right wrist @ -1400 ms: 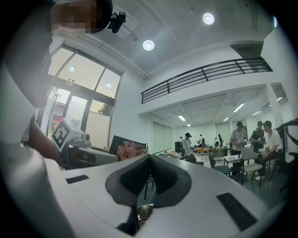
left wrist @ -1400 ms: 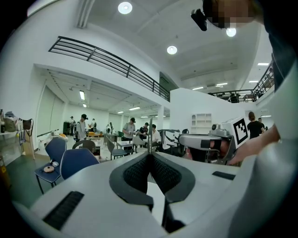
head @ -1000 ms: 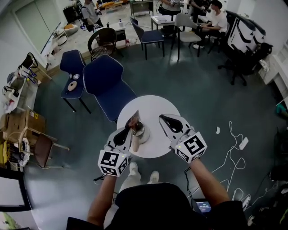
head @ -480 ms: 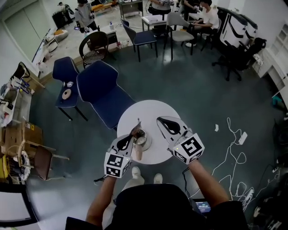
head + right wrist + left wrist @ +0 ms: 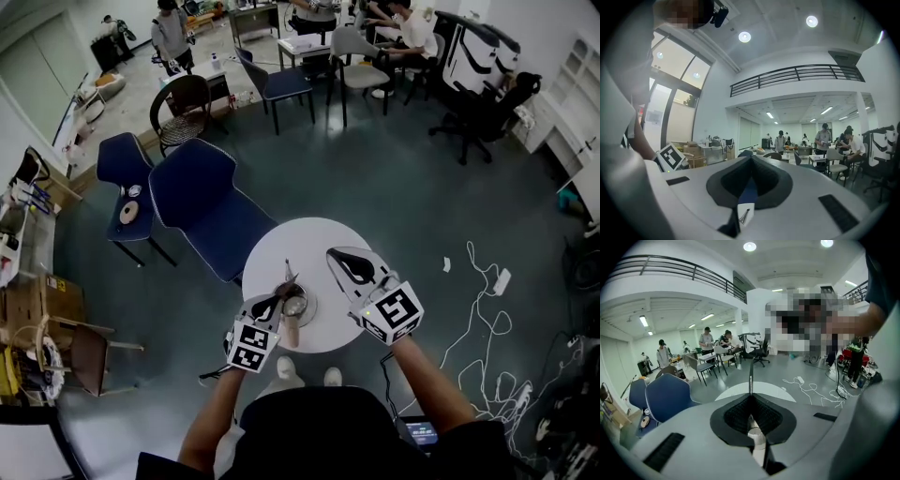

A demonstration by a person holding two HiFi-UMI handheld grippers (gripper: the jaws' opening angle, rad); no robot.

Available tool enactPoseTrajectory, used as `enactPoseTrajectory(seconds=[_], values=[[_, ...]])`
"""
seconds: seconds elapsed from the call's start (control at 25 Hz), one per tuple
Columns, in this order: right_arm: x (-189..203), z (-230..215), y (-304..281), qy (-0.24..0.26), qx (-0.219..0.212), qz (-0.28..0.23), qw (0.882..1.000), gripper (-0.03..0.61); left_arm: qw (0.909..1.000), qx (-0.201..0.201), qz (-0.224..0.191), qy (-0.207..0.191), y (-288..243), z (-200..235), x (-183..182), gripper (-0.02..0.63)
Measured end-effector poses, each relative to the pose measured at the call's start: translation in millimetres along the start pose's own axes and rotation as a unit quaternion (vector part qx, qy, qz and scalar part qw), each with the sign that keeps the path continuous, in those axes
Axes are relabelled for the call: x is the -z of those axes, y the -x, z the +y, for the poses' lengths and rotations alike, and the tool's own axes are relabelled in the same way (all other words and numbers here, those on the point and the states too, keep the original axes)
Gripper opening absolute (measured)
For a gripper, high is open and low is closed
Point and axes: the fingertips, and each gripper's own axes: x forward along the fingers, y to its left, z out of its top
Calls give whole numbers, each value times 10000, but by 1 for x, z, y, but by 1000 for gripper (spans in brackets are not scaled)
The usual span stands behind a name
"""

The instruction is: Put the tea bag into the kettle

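Note:
On the round white table (image 5: 323,239) stands a small metal kettle (image 5: 297,304) near the front left edge. My left gripper (image 5: 280,294) is shut on the tea bag (image 5: 288,273), a thin flat sachet that stands up from the jaws just beside and above the kettle's mouth. In the left gripper view the tea bag (image 5: 751,378) shows edge-on as a thin upright strip between the closed jaws. My right gripper (image 5: 333,253) hovers over the table to the right of the kettle, jaws together, nothing seen at its tips. The right gripper (image 5: 751,161) points into the room.
Two blue chairs (image 5: 208,202) (image 5: 120,161) stand at the table's far left. White cables (image 5: 480,281) lie on the floor to the right. People sit and stand at desks (image 5: 309,42) far behind. A brown chair (image 5: 82,349) and boxes are at the left.
The left gripper has sunk lower and drawn in beside the kettle, and the tea bag has turned from flat-on to edge-on. The right gripper has stayed about where it was.

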Motion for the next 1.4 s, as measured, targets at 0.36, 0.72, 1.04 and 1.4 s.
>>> enactPoseTrajectory(seconds=[0.36,0.72,1.04,1.4], values=[[0,-3,-9,15,157,57,9999,17,9946,290,791,-604,-18,2,22,15],[2,-6,-16,-35,306,61,9995,17,9830,676,1464,-882,-31,1,45,15],[8,-7,-16,-39,389,112,9992,18,9702,829,2013,-1063,-40,4,63,15],[15,-7,-15,-80,433,160,9989,17,9624,937,2265,-1169,-49,5,73,15]])
